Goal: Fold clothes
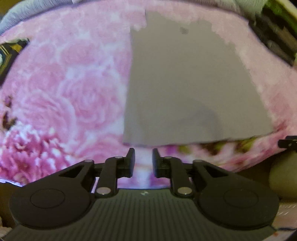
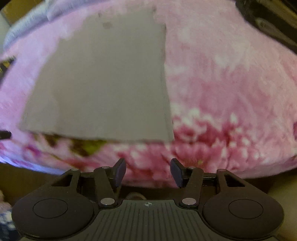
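Note:
A grey garment point(image 1: 185, 89) lies flat and folded into a tall rectangle on a pink flowered blanket point(image 1: 65, 92). In the left wrist view its near edge sits just beyond my left gripper point(image 1: 143, 153), whose fingers stand apart with nothing between them. In the right wrist view the same grey garment point(image 2: 107, 79) lies ahead and to the left of my right gripper point(image 2: 148, 164), which is open and empty above the blanket point(image 2: 232, 92). Both views are blurred.
The blanket's near edge drops off just under both grippers. A grey-white striped cloth point(image 1: 27, 11) lies along the far left edge. Dark objects point(image 1: 274, 37) sit at the far right, and a dark patterned thing point(image 1: 11, 50) lies at the left.

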The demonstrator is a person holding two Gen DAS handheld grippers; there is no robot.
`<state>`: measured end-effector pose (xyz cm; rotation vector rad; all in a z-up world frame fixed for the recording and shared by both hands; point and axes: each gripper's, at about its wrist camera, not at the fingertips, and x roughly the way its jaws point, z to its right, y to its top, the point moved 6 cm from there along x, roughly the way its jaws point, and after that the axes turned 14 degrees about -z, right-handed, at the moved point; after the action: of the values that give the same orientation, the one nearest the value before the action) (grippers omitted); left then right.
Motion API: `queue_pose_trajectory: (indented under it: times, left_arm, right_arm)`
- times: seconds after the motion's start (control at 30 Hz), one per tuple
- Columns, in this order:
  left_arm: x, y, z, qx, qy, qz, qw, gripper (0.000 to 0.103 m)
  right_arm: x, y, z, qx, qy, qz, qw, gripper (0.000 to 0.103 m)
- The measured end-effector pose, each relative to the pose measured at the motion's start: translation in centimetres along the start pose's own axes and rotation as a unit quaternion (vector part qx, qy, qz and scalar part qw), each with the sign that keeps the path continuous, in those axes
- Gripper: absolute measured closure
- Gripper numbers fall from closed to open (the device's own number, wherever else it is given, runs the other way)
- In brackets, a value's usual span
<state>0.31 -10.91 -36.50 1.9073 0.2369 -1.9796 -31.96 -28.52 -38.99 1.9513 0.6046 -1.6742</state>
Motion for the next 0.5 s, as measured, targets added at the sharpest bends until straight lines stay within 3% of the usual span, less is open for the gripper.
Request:
queue_pose_trajectory:
  times: [0.03,0.23,0.3,0.37,0.5]
  left_arm:
    - [-1.9,0.2,0.6,-0.004,-0.003,0.008,1.0,0.073]
    - [-12.7,2.3,3.9,-0.004,-0.02,0.054,0.9983,0.057]
    - [-15.6,2.8,4.7,0.006,-0.014,0.064,0.9978,0.052]
    - [-17.8,3.1,5.3,0.011,0.001,0.076,0.997,0.04]
    - [-20.9,2.9,6.0,0.016,0.011,0.084,0.9962,0.036]
  right_arm:
    - [-1.5,0.3,-0.2,0.001,0.01,0.006,1.0,0.05]
    - [-12.2,2.5,-3.4,-0.001,0.07,0.062,0.996,0.036]
    - [-15.1,2.9,-4.4,-0.018,0.078,0.078,0.994,0.034]
    - [-17.7,3.1,-5.0,-0.032,0.083,0.095,0.992,0.032]
    - [-20.6,2.3,-5.8,-0.037,0.076,0.11,0.99,0.031]
